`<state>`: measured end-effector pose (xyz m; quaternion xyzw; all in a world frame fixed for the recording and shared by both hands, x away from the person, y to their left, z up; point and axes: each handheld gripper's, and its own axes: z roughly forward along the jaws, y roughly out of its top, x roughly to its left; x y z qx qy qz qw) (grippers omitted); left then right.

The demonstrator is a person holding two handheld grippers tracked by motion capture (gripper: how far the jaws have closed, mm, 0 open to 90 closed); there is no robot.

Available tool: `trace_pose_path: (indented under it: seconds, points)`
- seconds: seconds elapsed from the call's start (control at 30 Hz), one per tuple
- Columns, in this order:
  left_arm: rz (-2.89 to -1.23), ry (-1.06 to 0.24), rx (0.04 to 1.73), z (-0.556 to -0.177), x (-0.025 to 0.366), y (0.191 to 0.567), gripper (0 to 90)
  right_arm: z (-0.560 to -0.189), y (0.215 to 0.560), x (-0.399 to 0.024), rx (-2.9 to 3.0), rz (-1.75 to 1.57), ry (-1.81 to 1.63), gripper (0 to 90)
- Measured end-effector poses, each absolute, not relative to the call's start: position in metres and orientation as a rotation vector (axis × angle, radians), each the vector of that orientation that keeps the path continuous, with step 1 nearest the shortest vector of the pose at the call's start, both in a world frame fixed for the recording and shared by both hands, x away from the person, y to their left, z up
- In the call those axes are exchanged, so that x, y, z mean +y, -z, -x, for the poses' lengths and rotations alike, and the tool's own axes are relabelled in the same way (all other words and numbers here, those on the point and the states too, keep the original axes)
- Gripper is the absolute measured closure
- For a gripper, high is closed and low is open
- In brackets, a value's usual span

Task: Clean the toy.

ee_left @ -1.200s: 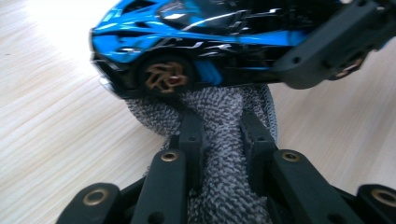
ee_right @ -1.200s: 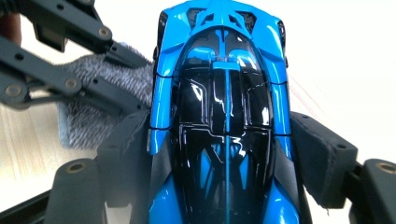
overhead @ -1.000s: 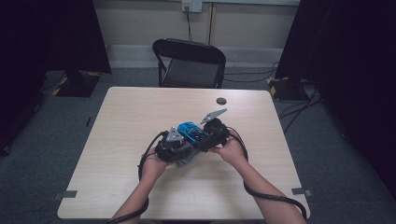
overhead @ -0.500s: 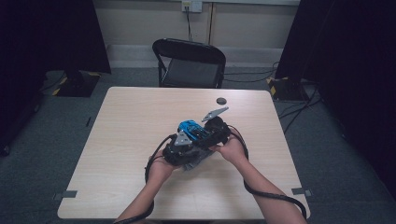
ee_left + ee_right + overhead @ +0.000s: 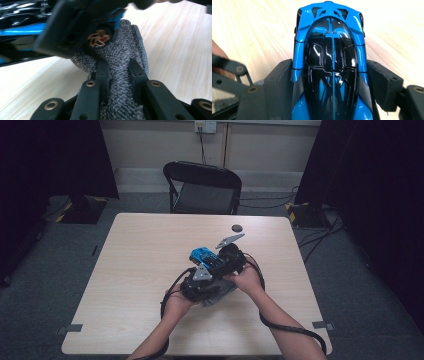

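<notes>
From the high view, both hands meet just right of the middle of the pale wooden counter (image 5: 140, 270). The right tool (image 5: 220, 261) points toward 10 o'clock and holds a blue toy car (image 5: 202, 255) at its tip. The left tool (image 5: 200, 285) sits directly at 7 o'clock of it, touching or nearly so, with a grey cloth (image 5: 220, 296) showing beneath it on the counter. The left hand (image 5: 176, 304) and right hand (image 5: 248, 279) grip the tools from behind. A small dark round disc (image 5: 236, 227) lies near the far edge at 1 o'clock of the car, well apart from it. A black folding chair (image 5: 202, 187) stands beyond the counter at 12 o'clock.

In the left gripper view, the left tool (image 5: 119, 75) is clamped narrowly on the grey knitted cloth (image 5: 120, 60), which bunches up between its two jaws and rises toward 12 o'clock. At 11 o'clock the cloth presses against the toy car's (image 5: 22, 28) underside, beside a bronze-spoked wheel (image 5: 98, 40), with a jaw of the other tool blurred across the top.

In the right gripper view, the right tool (image 5: 332, 82) grips the blue and glossy black car (image 5: 330, 62) by its flanks, a padded jaw pressed on each side, the car pointing toward 12 o'clock above the counter (image 5: 257, 30). At 8 o'clock part of the left tool (image 5: 229, 75) shows, with a strip of cloth below it.
</notes>
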<state>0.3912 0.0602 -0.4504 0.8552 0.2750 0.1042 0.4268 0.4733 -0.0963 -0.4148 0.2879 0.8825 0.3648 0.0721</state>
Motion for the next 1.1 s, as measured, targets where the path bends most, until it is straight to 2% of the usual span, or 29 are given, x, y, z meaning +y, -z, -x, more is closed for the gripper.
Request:
trace_pose_path:
  seconds: [0.4,0.77,1.1]
  points:
    - [-2.155,-0.236,0.662,-0.386,0.054,0.457,74.1,-0.475,0.424,-0.100,2.670,-0.895,-1.092,27.5]
    - [-2.172,-0.206,0.625,-0.380,0.049,0.458,73.9,-0.478,0.419,-0.108,2.630,-0.922,-1.110,27.5]
    - [-2.167,-0.266,0.699,-0.387,0.082,0.450,73.9,-0.481,0.420,-0.136,2.584,-0.975,-1.099,27.5]
